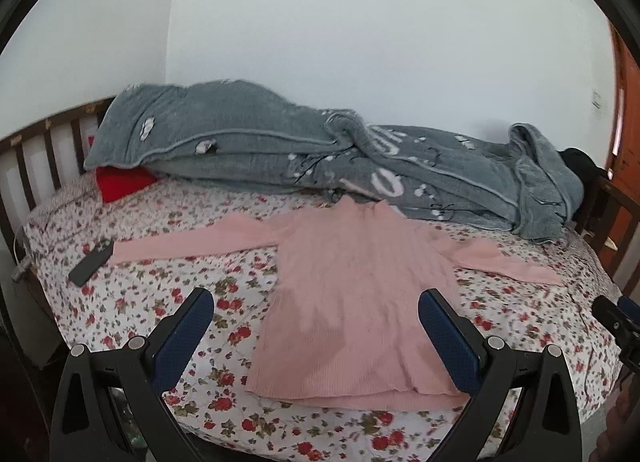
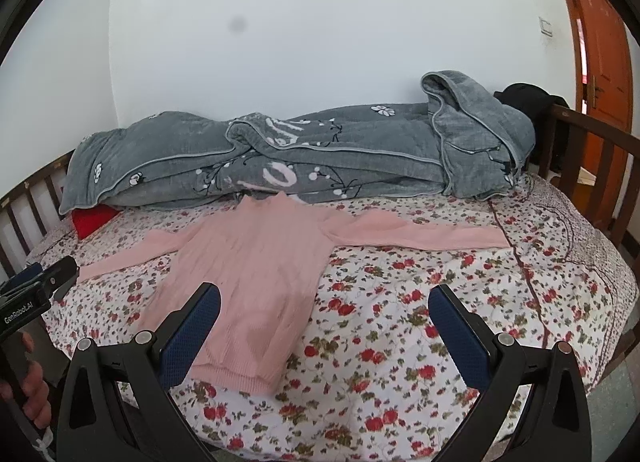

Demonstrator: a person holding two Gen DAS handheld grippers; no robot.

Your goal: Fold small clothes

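A pink long-sleeved sweater [image 1: 352, 290] lies flat on the floral bed sheet [image 1: 168, 282], both sleeves spread out to the sides, hem toward me. It also shows in the right wrist view [image 2: 256, 278]. My left gripper [image 1: 316, 302] is open and empty, held above the hem, its blue pads wide apart. My right gripper [image 2: 324, 298] is open and empty, above the sweater's right hem side and the sheet. The left gripper's body shows at the left edge of the right wrist view [image 2: 36, 290], held in a hand.
A rumpled grey blanket [image 1: 304, 150] lies along the wall behind the sweater. A red pillow [image 1: 122, 180] sits under its left end. A dark phone [image 1: 90, 262] lies near the left sleeve tip. Wooden bed rails [image 2: 588, 150] border both ends; an orange door [image 2: 600, 42] stands at right.
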